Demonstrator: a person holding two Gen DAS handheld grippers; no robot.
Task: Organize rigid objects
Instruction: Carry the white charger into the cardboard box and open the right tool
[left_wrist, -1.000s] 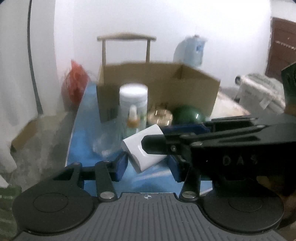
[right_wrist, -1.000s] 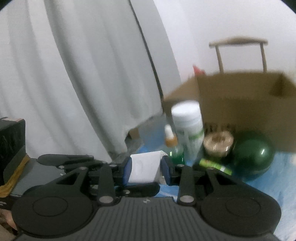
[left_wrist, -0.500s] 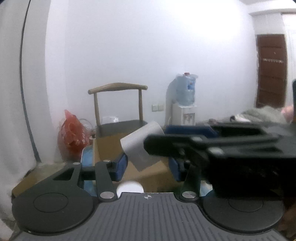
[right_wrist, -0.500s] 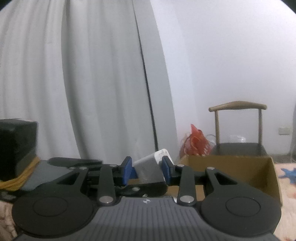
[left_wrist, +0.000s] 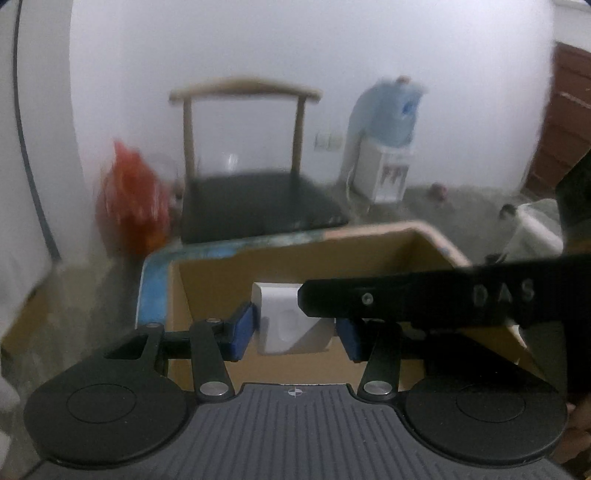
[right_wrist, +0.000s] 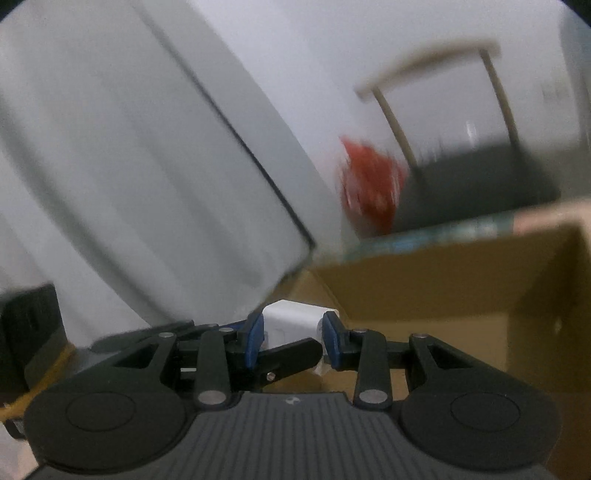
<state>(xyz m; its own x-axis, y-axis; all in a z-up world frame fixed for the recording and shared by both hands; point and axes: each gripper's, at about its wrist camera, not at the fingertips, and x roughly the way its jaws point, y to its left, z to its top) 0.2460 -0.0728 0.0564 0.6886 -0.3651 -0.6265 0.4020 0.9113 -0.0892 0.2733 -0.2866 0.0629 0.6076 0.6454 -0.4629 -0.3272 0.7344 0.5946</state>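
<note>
White box: a small white plastic box with rounded corners (left_wrist: 282, 319) hangs over the open brown cardboard box (left_wrist: 295, 262), above its near part.
Right hand-held gripper: the right hand-held gripper (right_wrist: 292, 341) pinches the white box between its blue pads (right_wrist: 255, 341). In the left view its black finger (left_wrist: 406, 301) reaches in from the right, across the white box.
Left hand-held gripper: the left hand-held gripper (left_wrist: 295, 334) has a blue pad on each side of the white box. I cannot tell if its pads press on it.
Cardboard box: its top is open. It sits on a blue desk (left_wrist: 155, 288).
Far away: a wooden chair with a dark seat (left_wrist: 255, 206), a red bag (left_wrist: 129, 199) to its left, and a water cooler (left_wrist: 388, 147) to its right, by the white wall.
Left side: a white curtain (right_wrist: 129, 166).
</note>
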